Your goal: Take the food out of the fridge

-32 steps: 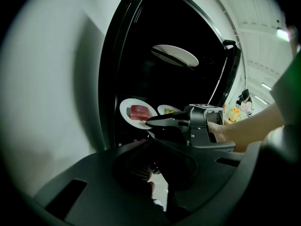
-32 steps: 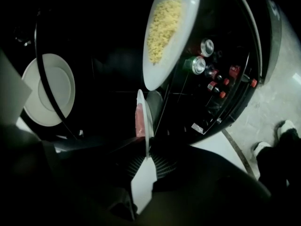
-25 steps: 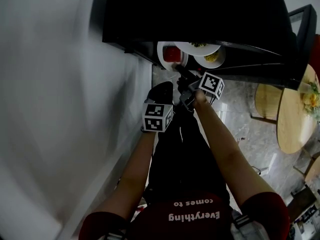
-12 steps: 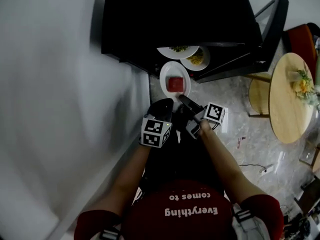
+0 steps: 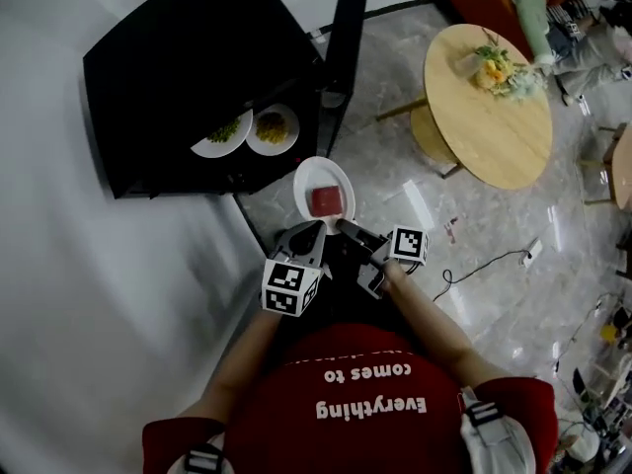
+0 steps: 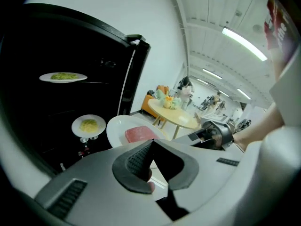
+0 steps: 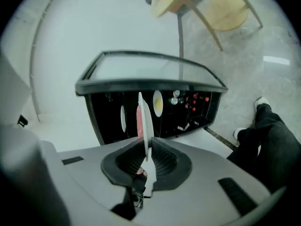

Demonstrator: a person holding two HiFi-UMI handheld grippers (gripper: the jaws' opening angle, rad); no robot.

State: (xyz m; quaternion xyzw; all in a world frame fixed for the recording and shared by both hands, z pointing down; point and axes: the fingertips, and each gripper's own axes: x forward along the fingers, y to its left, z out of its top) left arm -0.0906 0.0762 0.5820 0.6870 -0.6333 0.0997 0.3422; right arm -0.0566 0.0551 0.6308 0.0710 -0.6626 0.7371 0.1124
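Out of the fridge: the white plate (image 5: 310, 171) with its red slab (image 5: 327, 201) of food, which a second ago you had at the mouth of the black fridge (image 5: 168, 77) close to the two other dishes, now hangs over the marble floor (image 5: 395, 171) just in front of you, clear of the open door (image 5: 348, 18). That looks like one dish recovered, with the round wooden table (image 5: 489, 117) a likely place to set it. The plate of green food (image 5: 223, 134) and the plate of yellow food (image 5: 274, 126) wait inside. Your right gripper (image 5: 348, 229) is clamped narrow on the plate's near rim, which runs edge-on between its pads. Your left gripper (image 5: 304, 237), jaws together on nothing, sits just beside that rim; whether it touches cannot be told.
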